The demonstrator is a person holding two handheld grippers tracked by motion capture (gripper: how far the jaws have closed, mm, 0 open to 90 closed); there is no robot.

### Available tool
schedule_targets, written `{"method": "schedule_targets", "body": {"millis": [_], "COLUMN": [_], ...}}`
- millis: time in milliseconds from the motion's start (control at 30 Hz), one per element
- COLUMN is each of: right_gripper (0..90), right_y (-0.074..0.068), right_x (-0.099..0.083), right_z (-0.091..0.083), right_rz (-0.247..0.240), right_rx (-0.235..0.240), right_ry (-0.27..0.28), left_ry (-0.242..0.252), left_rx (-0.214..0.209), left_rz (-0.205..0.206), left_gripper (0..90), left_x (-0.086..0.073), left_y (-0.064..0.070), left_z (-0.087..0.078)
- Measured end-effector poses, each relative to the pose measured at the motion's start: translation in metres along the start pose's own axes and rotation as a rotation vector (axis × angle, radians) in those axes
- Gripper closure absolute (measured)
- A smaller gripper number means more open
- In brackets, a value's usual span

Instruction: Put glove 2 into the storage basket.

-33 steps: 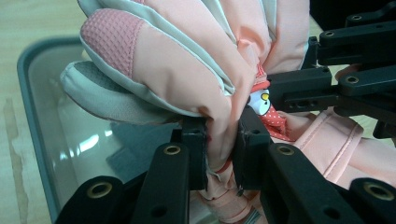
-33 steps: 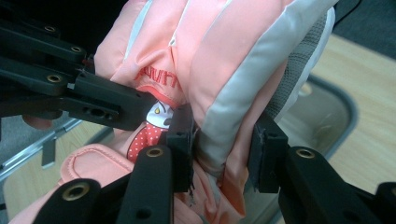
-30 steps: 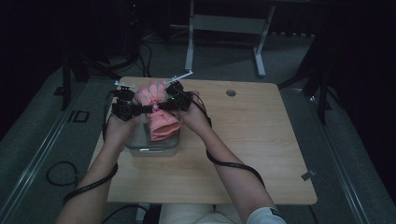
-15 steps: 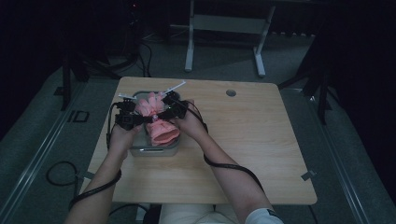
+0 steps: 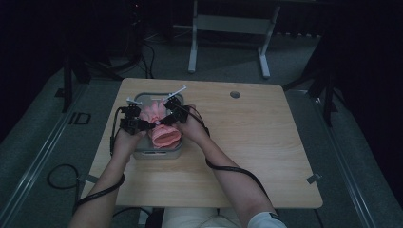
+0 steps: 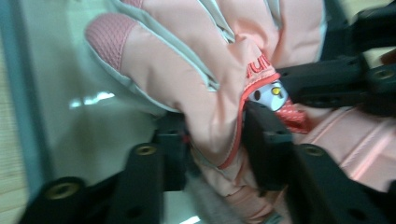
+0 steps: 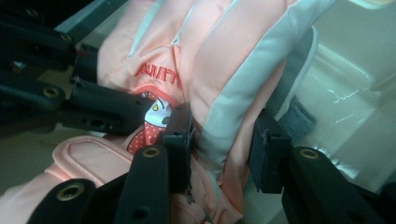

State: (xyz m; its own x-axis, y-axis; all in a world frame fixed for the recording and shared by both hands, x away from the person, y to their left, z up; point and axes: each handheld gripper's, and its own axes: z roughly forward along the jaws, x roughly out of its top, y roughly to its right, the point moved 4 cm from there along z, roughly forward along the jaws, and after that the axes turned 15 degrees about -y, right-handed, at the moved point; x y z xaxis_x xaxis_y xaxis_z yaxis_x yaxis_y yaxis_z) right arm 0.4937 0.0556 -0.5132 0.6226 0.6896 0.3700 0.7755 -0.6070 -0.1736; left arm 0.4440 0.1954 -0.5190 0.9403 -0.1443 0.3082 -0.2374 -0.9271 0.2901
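Red lettering on the pink glove (image 7: 187, 60) is unreadable (blurred); both the left gripper (image 6: 215, 140) and right gripper (image 7: 219, 140) clamp it over the grey tub (image 5: 157, 153) at the table's (image 5: 247, 156) nine o'clock

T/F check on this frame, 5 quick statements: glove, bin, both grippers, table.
1. Both grippers grip the same pink glove. True: the left gripper and the right gripper are each shut on its fabric.
2. The glove is over a grey bin. True.
3. The bin sits at the table's right edge. False: it is on the left half of the wooden table, near the person.
4. The glove is plain blue. False: it is pink with pale grey panels and red lettering.
5. A second pink glove lies in the bin. True.
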Motion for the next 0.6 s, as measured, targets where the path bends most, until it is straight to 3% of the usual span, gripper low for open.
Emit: {"method": "schedule_targets", "body": {"millis": [100, 233, 367, 467, 600], "right_gripper": [60.3, 57.5, 55.0, 54.9, 54.8], "right_y": [-0.0007, 0.001, 0.0058, 0.0051, 0.0059], "right_x": [0.0029, 0.0053, 0.0065, 0.0065, 0.007], "right_z": [0.0023, 0.0029, 0.0013, 0.0022, 0.0008], "right_rz": [0.003, 0.016, 0.032, 0.024, 0.022], "right_rx": [-0.005, -0.013, -0.003, -0.03, -0.034], "right_ry": [-0.009, -0.009, 0.006, 0.007, 0.012], "left_ry": [-0.013, -0.001, 0.019, 0.018, 0.025], "left_rx": [0.038, 0.073, 0.077, 0.098, 0.087], "left_rz": [-0.005, -0.008, -0.013, -0.005, -0.011], "left_gripper": [46.4, 43.5, 42.0, 41.9, 40.9], "left_x": [0.0017, 0.0034, 0.0036, 0.004, 0.0041], "left_y": [-0.0046, -0.0035, -0.004, -0.0031, -0.0035], "left_z": [0.0005, 0.0006, -0.0001, 0.0012, 0.0002]}}
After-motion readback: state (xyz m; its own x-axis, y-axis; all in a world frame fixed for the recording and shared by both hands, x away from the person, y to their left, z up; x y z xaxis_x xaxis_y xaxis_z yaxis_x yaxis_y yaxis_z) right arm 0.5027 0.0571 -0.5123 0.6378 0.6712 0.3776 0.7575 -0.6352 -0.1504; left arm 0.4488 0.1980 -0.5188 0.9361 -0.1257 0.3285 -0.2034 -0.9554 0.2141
